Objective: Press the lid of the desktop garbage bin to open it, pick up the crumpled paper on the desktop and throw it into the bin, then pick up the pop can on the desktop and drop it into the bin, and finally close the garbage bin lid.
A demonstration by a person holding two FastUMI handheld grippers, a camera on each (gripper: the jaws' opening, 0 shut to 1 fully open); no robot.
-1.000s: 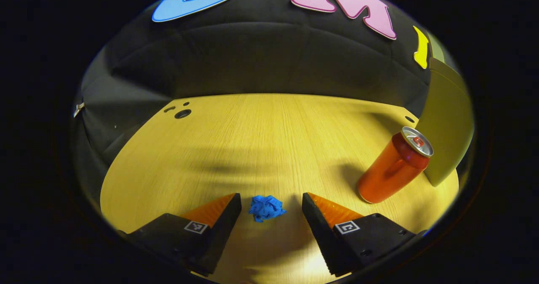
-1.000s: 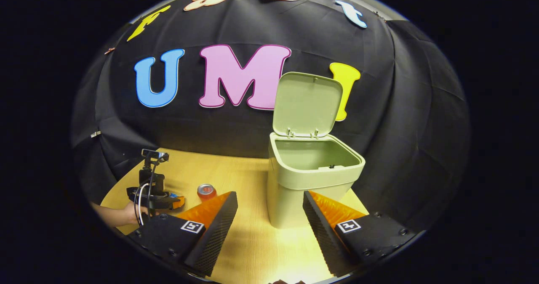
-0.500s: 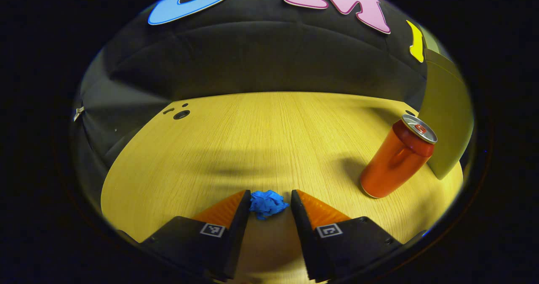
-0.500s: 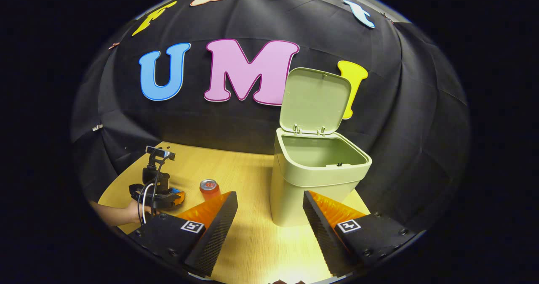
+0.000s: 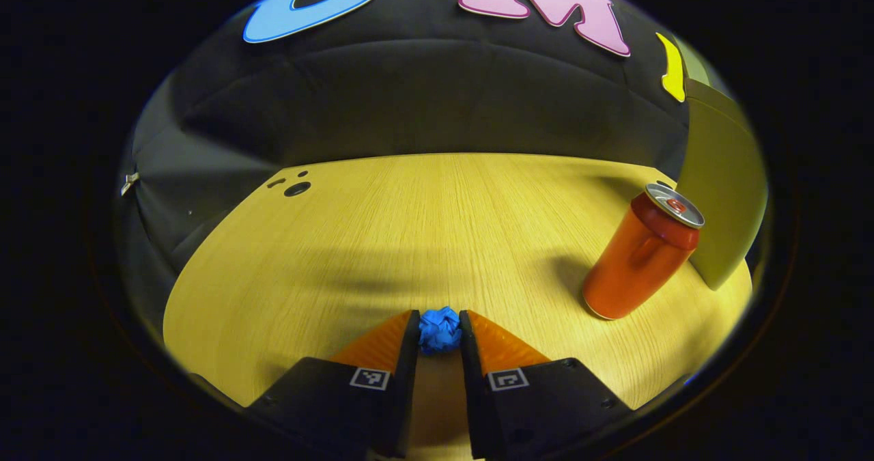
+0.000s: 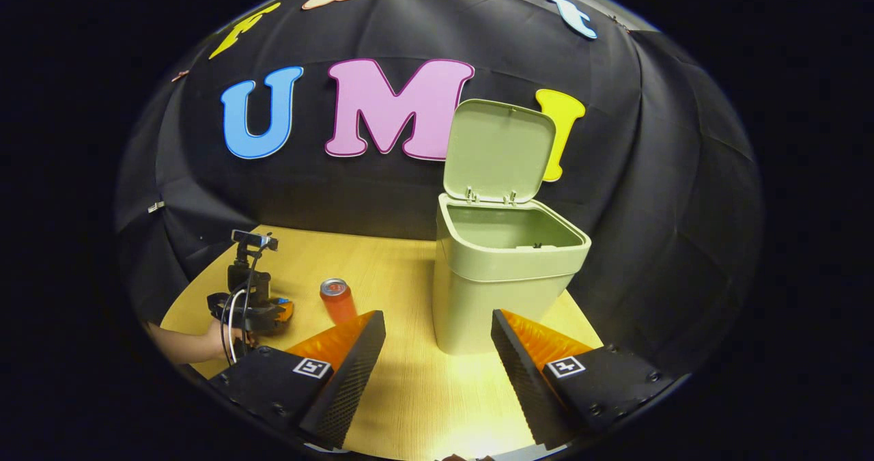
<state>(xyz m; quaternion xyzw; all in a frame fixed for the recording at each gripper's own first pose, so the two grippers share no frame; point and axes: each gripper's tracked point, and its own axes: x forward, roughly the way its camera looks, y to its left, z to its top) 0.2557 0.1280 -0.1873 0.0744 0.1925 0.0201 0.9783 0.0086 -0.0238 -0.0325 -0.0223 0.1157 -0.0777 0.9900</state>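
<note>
Left gripper (image 5: 439, 328): jaws, wide apart a second ago, have drawn together and now press both sides of the crumpled paper (image 5: 440, 329).
Crumpled paper: squeezed narrower than before, pinched between the fingers, still low over the desktop (image 5: 423, 229) near its front edge.
Right gripper view: shifted slightly; its jaws unchanged.

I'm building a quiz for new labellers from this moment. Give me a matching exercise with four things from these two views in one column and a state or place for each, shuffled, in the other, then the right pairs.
Things:
1. crumpled paper
2. pop can
3. bin lid
4. right gripper

States or places:
A. raised, standing up behind the garbage bin
B. open, nothing between its fingers
C. pinched between the fingers of the left gripper
D. upright on the table beside the bin

Pairs: 1-C, 2-D, 3-A, 4-B
</note>
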